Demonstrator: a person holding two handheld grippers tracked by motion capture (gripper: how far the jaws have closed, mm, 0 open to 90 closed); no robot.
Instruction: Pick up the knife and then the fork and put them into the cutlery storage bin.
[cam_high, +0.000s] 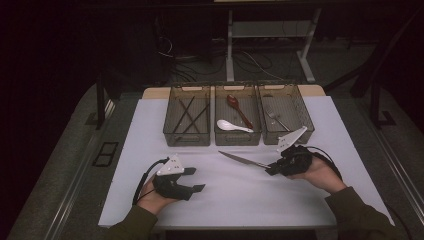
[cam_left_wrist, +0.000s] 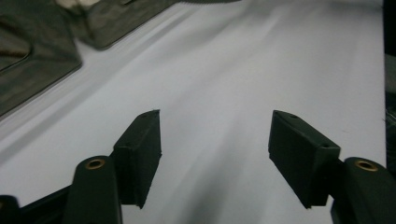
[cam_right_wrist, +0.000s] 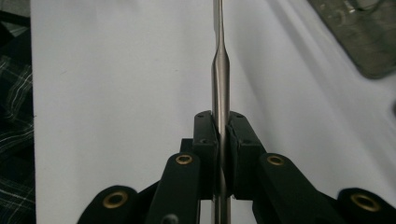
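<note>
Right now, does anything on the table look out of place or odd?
Nothing looks spilled or damaged. The one thing not in a tray is the knife, which the right gripper clamps by its handle in front of the middle tray. The left gripper is open, with nothing between its jaws.

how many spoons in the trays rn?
2, both in the middle tray: a dark red spoon lying along it towards the back, and a white spoon across the front. The mesh walls could hide more.
</note>
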